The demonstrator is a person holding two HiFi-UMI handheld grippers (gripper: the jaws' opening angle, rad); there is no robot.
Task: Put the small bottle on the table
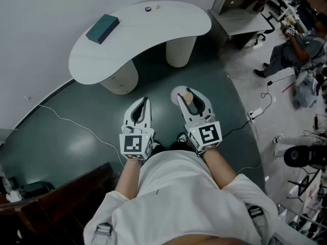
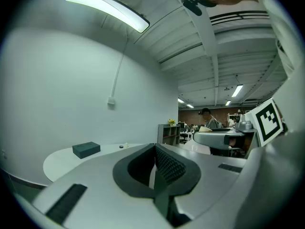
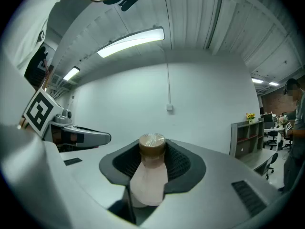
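The small bottle (image 1: 189,98), pale beige with a brown cap, lies between the jaws of my right gripper (image 1: 192,102), which is shut on it. In the right gripper view the bottle (image 3: 149,173) fills the gap, cap pointing away, with the right gripper (image 3: 151,162) closed round its body. My left gripper (image 1: 140,109) is held beside it at the left, shut and empty; its dark pads meet in the left gripper view (image 2: 155,170). Both hang over the dark floor, short of the white curved table (image 1: 153,32).
A teal box (image 1: 102,28) and a small dark round thing (image 1: 148,8) lie on the table. A white cable (image 1: 76,125) runs over the floor at the left. Dark wooden furniture (image 1: 56,198) stands at bottom left. A person (image 1: 294,50) and office desks are at the far right.
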